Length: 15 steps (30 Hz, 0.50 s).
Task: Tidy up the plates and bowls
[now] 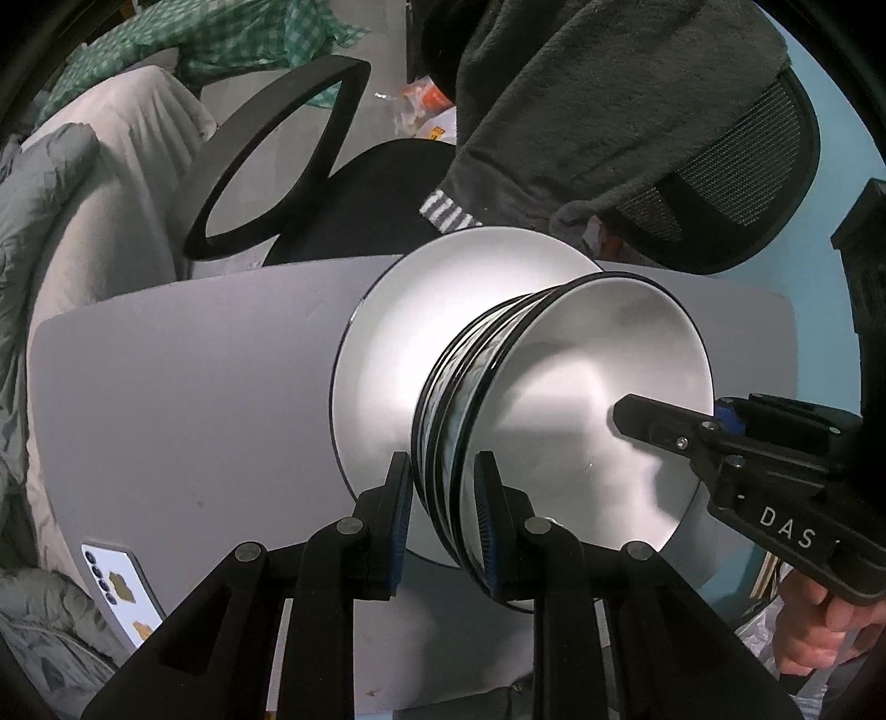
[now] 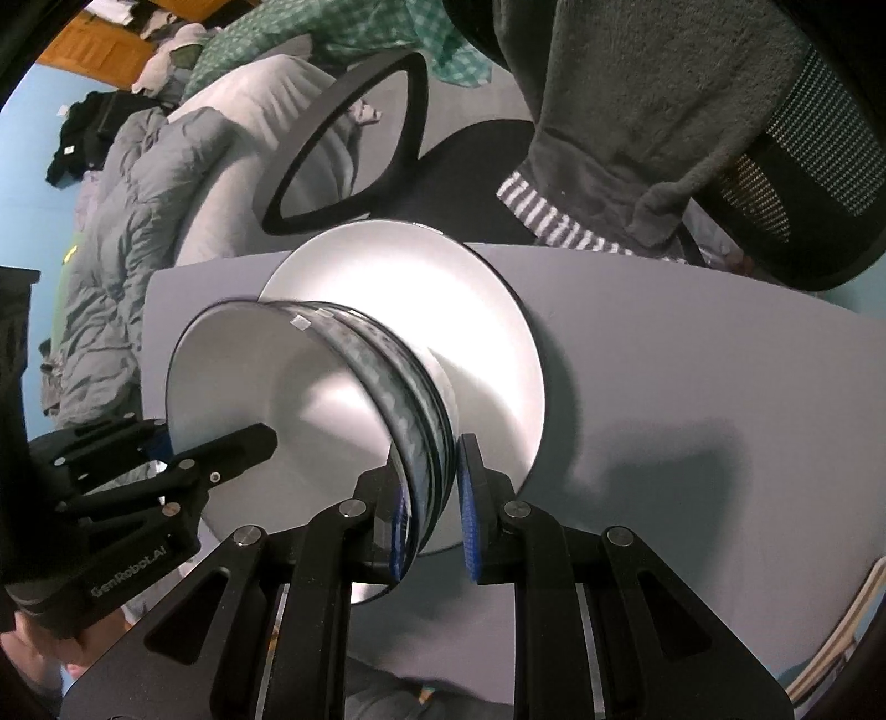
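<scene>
Pale grey desk (image 1: 194,399), rounded corners, bare over most of its top. A white remote (image 1: 119,587) with dark buttons lies at its near left corner in the left wrist view. Beyond the far edge stands a black office chair (image 1: 343,205) with a loop armrest and mesh back; a dark fleece garment (image 1: 581,99) with a striped cuff hangs over the back. Further left, a bed heaped with a grey quilt (image 2: 127,232) and a green checked cloth (image 2: 332,33). Walls are light blue.

A large white plate (image 1: 387,360) with a thin dark rim lies flat on the desk near its far edge. On it sits a stack of bowls (image 1: 581,421), white inside, the outer walls dark with a pale woven pattern. How many are nested I cannot tell; several rims show.

Left tool (image 1: 443,509): fingers straddle the near wall of the stack, one blue pad inside the bowl, one outside, clamped on the wall. Right tool (image 2: 432,509): fingers either side of the opposite wall, inner pad against it, outer pad with a slight gap, so the grip itself I cannot tell.
</scene>
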### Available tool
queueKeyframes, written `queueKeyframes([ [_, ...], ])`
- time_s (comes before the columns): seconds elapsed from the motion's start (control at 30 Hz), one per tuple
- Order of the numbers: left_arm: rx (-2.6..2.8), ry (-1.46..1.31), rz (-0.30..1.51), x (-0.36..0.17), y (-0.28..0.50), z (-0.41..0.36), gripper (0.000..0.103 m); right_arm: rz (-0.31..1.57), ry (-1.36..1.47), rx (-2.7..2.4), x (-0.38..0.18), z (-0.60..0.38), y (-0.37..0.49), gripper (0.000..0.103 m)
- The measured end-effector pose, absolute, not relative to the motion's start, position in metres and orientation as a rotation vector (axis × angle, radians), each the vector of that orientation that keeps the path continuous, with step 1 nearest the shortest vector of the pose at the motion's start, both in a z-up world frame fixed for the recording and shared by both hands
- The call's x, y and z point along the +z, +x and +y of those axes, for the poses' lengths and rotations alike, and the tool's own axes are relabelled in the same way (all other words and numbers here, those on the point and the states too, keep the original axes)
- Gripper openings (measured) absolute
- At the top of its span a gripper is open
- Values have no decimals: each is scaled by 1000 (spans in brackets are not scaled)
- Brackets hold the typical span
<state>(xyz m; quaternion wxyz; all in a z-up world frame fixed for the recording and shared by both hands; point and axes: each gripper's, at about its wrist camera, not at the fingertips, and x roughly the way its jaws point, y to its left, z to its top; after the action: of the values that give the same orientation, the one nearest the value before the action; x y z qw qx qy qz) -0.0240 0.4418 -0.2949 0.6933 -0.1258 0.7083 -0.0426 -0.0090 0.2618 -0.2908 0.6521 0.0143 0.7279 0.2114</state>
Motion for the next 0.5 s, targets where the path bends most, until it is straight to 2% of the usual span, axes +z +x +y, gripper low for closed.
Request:
queueKeyframes([
  [0.37,-103,-256,1549,-297,-23,442,22,1654,-31,480,-291,273,-2,19],
  [0.43,-91,-221,1531,-293,-26,440,30,1656,-17,485,-292,272,-2,22],
  [0.47,-74,-204,1518,-291,-27,440,37,1650,-21,487,-291,272,-1,25],
  [0.5,-49,-186,1499,-288,-30,441,39,1630,-42,477,-288,272,-2,29],
])
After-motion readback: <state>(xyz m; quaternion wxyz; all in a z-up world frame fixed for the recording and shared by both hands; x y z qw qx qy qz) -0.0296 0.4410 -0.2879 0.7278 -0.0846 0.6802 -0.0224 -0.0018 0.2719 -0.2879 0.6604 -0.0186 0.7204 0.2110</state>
